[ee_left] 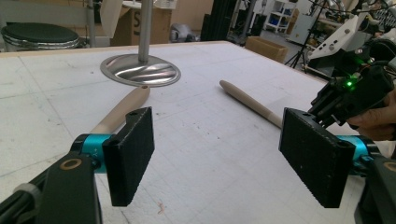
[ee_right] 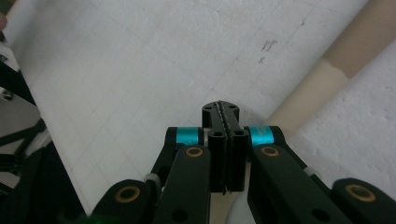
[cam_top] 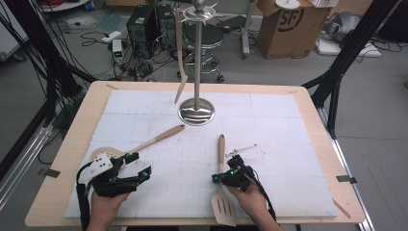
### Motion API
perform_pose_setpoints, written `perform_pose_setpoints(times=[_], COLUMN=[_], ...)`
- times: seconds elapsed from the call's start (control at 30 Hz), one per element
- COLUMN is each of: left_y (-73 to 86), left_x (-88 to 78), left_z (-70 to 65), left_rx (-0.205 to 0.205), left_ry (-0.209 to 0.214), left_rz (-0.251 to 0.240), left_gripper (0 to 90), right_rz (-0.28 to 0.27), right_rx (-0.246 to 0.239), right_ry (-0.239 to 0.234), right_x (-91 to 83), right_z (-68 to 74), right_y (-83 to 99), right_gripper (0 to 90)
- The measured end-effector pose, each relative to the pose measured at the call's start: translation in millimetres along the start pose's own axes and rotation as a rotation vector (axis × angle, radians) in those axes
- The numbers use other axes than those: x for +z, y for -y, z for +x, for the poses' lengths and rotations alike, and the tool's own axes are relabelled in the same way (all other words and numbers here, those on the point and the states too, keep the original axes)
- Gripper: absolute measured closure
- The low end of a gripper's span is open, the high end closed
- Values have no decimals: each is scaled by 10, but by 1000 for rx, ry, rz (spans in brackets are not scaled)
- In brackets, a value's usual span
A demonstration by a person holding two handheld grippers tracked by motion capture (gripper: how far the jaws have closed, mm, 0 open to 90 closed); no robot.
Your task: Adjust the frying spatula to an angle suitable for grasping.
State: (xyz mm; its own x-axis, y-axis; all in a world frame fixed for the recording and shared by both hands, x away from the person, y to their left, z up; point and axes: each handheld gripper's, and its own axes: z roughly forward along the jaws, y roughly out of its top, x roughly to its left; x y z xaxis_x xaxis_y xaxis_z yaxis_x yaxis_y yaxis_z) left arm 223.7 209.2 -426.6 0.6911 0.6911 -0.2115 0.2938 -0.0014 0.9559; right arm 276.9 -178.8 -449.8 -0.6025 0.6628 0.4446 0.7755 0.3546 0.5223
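Note:
A metal stand (cam_top: 196,111) rises at the back middle of the white mat, with one wooden spatula (cam_top: 180,57) hanging from its top ring. A wooden spoon (cam_top: 156,137) lies at the left, handle pointing toward the stand. A slotted wooden spatula (cam_top: 222,159) lies at the right, head toward the front edge. My left gripper (cam_top: 139,164) is open and empty, its jaws spread wide (ee_left: 224,158) just right of the spoon's handle (ee_left: 121,109). My right gripper (cam_top: 217,179) is shut on nothing (ee_right: 221,112), its tip beside the spatula's handle (ee_right: 322,84).
A thin metal pin (cam_top: 240,150) lies on the mat right of the spatula handle. The right hand and its gripper (ee_left: 355,88) show in the left gripper view. The mat (cam_top: 269,125) covers most of the wooden table (cam_top: 62,159). Boxes, cables and a stool stand beyond.

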Motion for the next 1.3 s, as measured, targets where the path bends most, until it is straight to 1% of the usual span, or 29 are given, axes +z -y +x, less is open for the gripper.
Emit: perform_pose_setpoints(times=[0.07,0.13,0.17,0.2,0.23,0.27,0.33,0.37,0.4,0.47,0.5,0.53,0.57,0.63,0.67,0.7,0.73,0.87,0.93,0.97,1.03,1.07,1.13,1.17,1.3], left_y=[1,0,0,0,2,3,3,0,-1,0,1,2,3,3,3,3,4,0,0,2,3,2,3,3,4], left_x=[-1,-7,-12,-14,-13,-10,-5,-6,-7,-10,-12,-14,-16,-22,-24,-24,-23,-22,-22,-22,-27,-32,-35,-40,-52], left_z=[-1,1,4,9,13,13,7,3,1,8,13,14,17,25,27,29,31,23,22,25,27,31,32,34,36], left_rx=[-1,-3,-4,-3,-5,-6,-4,-1,-1,-1,-3,-6,-7,-6,-9,-9,-8,-1,-5,-6,-7,-5,-8,-5,-8], left_ry=[-1,0,-4,-3,-4,-6,-3,-2,-1,-4,-3,-5,-5,-6,-5,-6,-4,-3,-5,-5,-6,-7,-8,-8,-11], left_rz=[1,-1,-4,-3,-2,0,1,1,-2,-2,-1,-1,0,-4,-4,-4,-3,0,-2,-4,-4,-4,-6,-3,-8], left_gripper=[272,272,272,272,272,272,272,272,272,272,272,272,272,272,272,272,272,273,273,273,273,273,273,273,273], right_rz=[-10,-23,-49,-73,-107,-143,-180,-198,-206,-230,-231,-223,-226,-252,-255,-252,-241,-194,-185,-175,-163,-152,-138,-129,-99], right_rx=[-1,28,35,52,82,108,143,164,186,243,262,285,295,331,333,322,319,280,279,276,254,247,225,215,176], right_ry=[-6,-28,-29,-23,-23,-10,44,72,89,111,127,128,133,100,93,88,81,84,76,74,76,67,71,64,57], right_x=[-3,-24,-58,-107,-161,-216,-268,-269,-262,-225,-191,-153,-113,-57,-25,5,32,140,198,226,287,319,373,401,523], right_z=[-13,-51,-88,-140,-209,-281,-416,-496,-580,-733,-799,-856,-900,-943,-941,-935,-920,-846,-809,-783,-729,-701,-641,-615,-481], right_y=[10,14,14,9,2,-12,-72,-110,-153,-234,-274,-312,-341,-390,-415,-445,-481,-637,-697,-725,-777,-799,-845,-866,-955], right_gripper=[900,900,900,900,900,900,900,899,899,898,899,899,898,898,898,898,897,897,897,897,897,897,897,897,897])
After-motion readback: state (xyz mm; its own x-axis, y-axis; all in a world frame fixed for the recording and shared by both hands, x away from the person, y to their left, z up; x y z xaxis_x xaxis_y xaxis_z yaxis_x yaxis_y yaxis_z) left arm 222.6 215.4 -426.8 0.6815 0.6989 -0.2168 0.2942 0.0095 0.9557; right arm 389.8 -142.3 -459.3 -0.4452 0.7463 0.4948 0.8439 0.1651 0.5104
